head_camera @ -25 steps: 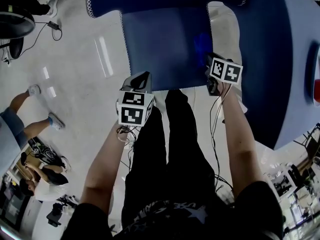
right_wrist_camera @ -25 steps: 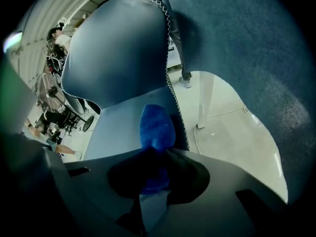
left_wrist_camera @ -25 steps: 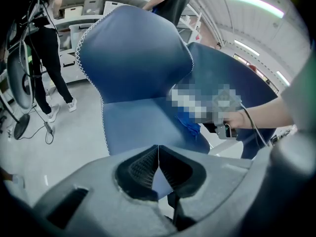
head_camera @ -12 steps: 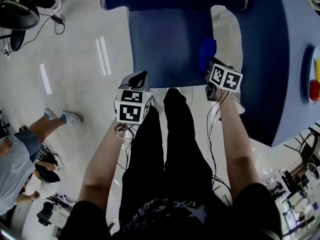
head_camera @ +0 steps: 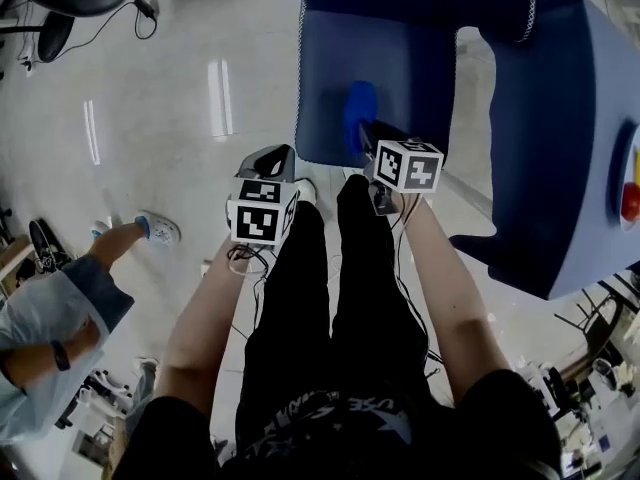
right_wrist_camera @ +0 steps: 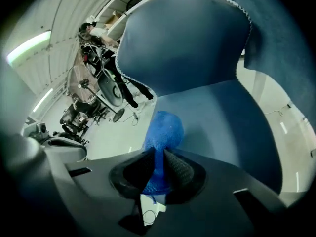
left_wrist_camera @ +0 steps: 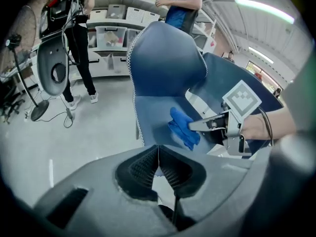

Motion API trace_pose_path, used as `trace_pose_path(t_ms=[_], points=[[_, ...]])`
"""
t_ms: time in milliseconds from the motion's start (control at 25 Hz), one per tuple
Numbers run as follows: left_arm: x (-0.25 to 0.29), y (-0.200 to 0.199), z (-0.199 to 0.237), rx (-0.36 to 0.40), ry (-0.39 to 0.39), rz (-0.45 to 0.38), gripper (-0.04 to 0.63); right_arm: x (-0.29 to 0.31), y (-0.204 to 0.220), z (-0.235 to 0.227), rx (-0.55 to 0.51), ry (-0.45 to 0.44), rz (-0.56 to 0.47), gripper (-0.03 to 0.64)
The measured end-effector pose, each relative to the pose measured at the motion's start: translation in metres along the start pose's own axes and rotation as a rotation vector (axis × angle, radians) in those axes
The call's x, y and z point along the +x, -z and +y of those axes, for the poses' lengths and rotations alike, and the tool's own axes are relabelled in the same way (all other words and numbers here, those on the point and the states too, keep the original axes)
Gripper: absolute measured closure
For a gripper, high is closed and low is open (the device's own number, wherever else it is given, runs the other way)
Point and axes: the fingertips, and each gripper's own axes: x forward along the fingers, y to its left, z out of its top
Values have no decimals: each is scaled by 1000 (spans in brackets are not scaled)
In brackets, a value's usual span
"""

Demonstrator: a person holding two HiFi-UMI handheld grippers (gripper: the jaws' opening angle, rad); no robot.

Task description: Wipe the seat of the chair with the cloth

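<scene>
- Left gripper (left_wrist_camera: 158, 158), jaws pressed together with nothing between them, hangs just off the chair seat's (head_camera: 412, 73) front-left corner, over the floor (head_camera: 150, 138).
- Blue cloth (head_camera: 358, 110) rests on the seat near its front edge.
- Right gripper (right_wrist_camera: 157, 163) is clamped on the cloth's near end.

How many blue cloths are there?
1. The blue cloth is pinched in the right gripper, over the chair seat near its front edge. No other cloth shows, though one could be hidden.
</scene>
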Motion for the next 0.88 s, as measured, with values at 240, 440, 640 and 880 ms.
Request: trace_pose_path(t_ms=[240,440,640,880], points=[[-3,22,13,-40,-26,29,574,31,34,69,-38,-129,82,560],[-4,35,5,-45,-15,47,574,41,62,85,-74,-133,144,561],[-1,35,3,-33,-5,62,574,44,72,70,-79,-91,174,561],[10,29,-10,-4,21,77,574,34,71,36,-47,-31,161,561]])
